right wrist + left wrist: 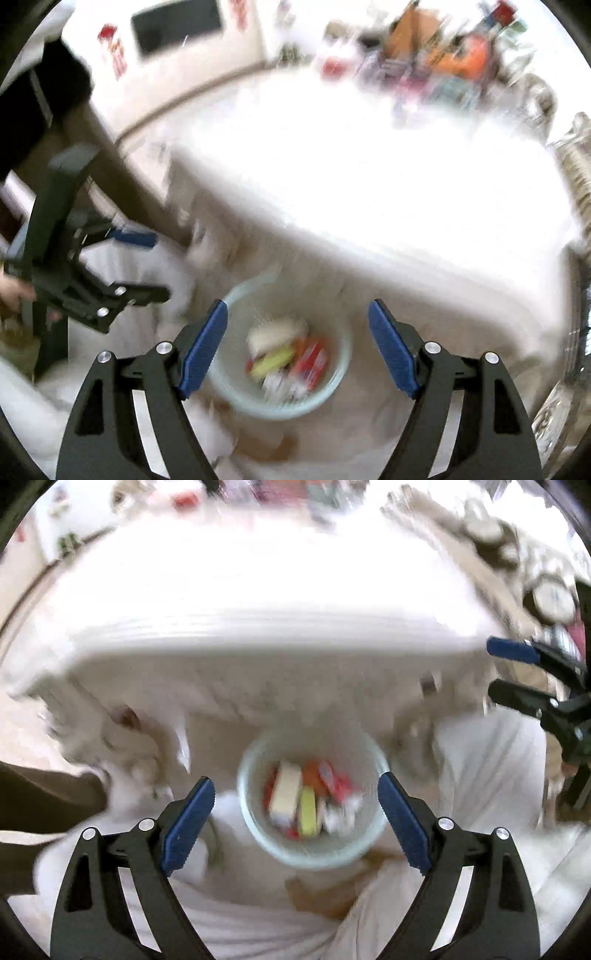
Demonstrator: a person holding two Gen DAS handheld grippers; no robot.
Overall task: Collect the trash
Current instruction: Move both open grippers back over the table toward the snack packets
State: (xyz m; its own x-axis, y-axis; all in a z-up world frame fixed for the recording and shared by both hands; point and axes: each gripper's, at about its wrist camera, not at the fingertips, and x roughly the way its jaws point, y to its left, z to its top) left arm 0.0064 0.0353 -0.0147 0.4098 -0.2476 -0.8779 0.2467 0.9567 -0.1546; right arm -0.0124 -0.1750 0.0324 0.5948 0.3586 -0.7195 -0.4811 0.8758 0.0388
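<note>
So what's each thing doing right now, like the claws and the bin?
Left claw: open, nothing between its pads, above the bin.
Right claw: open, holding nothing, also above the bin.
Bin: upright on the floor, partly filled with trash.
Trash: lying inside the bin, colourful wrappers, too blurred to name.
Table: covered in white cloth, standing beyond the bin.

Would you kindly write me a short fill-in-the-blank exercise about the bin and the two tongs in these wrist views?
1. The pale round bin on the floor holds colourful ____.
2. Both the left tongs and the right tongs stand ____, with nothing held between their blue pads.
3. The bin sits beside a table covered in a ____ cloth.
4. In the left wrist view, the other tongs appear at the ____ edge of the picture.

Missing words: trash; open; white; right
</note>
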